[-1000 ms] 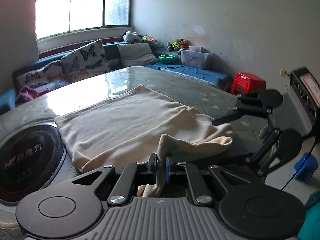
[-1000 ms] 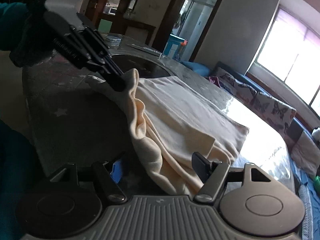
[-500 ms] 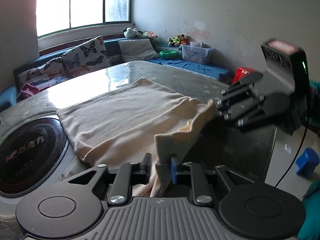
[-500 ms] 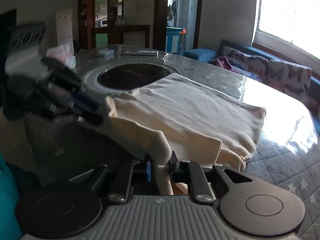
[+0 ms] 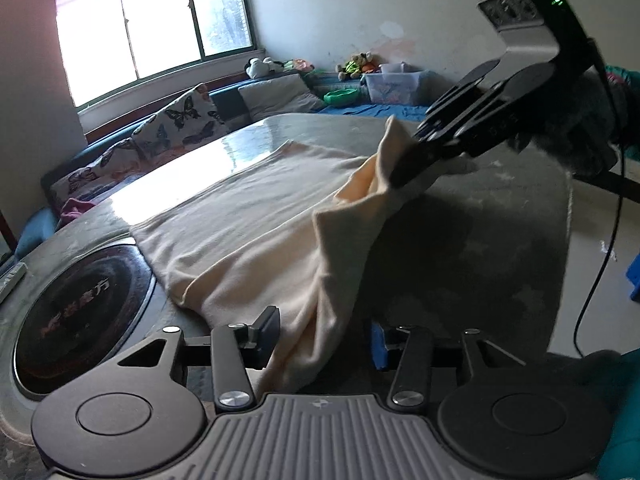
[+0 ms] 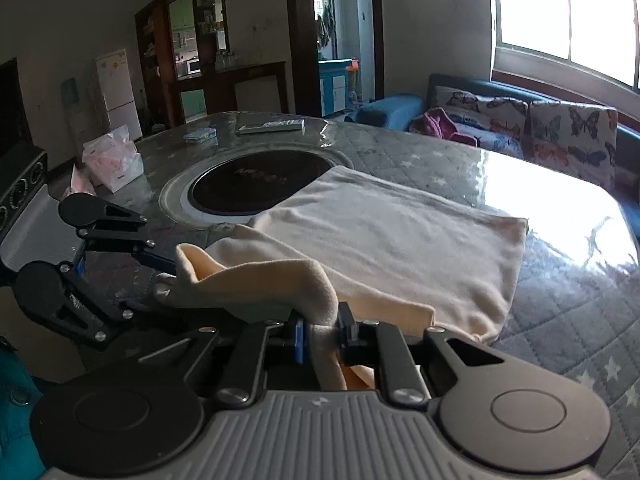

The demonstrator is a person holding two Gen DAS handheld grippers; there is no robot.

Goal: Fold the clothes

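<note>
The cream garment (image 5: 256, 216) looks light, soft and limp, a knit with no stiffness of its own, so I judge it will sag and drape wherever it is not held and should slide easily over the shiny quilted cover of the worktop (image 6: 568, 312). The sensible places to grip are corners and hemmed edges, where the doubled cloth gives the pads something to bite. Most of it lies flat and fairly smooth on the worktop, its far edge toward the window and one side just beside the round dark inset plate (image 6: 256, 188); the near edge is lifted into a ridge strung between the two claws. The right claw (image 6: 320, 336) is clamped on a bunched fold of that edge, its jaws having just closed on it. The left claw (image 5: 324, 336) has just been opening, and its jaws stand apart with the cloth hanging loose between them, the pads not pressing (so, as I read it, this end is let go). The fabric is plain, pale cream to peach, unpatterned, with soft creases near the lifted corner.
</note>
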